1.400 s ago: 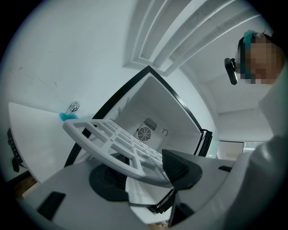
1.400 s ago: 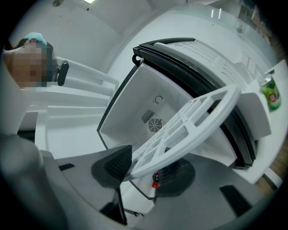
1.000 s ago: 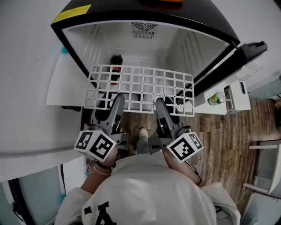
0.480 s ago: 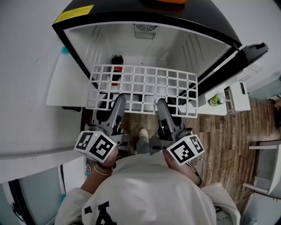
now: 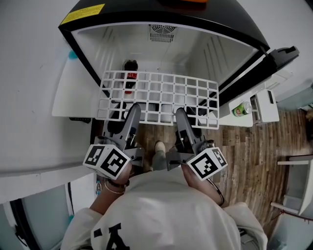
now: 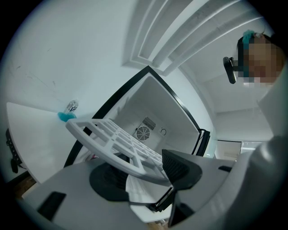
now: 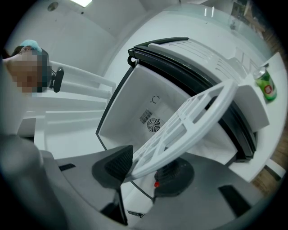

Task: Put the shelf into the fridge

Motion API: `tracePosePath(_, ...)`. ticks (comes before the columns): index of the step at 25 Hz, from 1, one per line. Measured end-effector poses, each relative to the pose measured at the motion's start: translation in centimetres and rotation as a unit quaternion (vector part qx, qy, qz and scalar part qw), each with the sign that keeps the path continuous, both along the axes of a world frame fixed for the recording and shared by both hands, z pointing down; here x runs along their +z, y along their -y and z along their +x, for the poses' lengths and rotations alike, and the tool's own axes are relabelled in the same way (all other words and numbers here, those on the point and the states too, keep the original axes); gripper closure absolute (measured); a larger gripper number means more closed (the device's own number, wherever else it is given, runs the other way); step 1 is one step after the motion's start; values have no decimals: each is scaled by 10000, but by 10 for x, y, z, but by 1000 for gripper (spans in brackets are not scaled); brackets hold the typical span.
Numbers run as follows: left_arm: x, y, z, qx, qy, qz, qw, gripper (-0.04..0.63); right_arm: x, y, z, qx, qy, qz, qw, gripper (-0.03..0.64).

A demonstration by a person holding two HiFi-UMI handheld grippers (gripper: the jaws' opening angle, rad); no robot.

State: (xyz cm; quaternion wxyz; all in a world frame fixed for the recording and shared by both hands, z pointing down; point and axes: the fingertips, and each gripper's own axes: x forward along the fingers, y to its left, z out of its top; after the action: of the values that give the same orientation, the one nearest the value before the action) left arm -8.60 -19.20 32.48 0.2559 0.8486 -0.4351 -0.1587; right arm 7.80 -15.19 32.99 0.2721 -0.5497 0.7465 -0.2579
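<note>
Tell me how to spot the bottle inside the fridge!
Find the open black-rimmed fridge. Look in its white inside, left side, past the white grid shelf. The bottle there is dark with a red label; the other drink, green, sits out in the door.

Tallying from the remote station. I am counting one fridge and one white grid shelf. I am seeing two grippers — the left gripper and the right gripper. Inside the fridge I am logging one dark bottle and one round fan vent. I am also noting one green drink container off to the right, one yellow label on the fridge's top edge, and one small teal object at the left — single items, each of them.
</note>
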Motion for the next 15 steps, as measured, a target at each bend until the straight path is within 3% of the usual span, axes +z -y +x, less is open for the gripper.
tracePosePath(15, -1, 8, 6, -107, 49, 1, 9999, 377, -3, 13, 6, -78, -116, -12, 9999, 453)
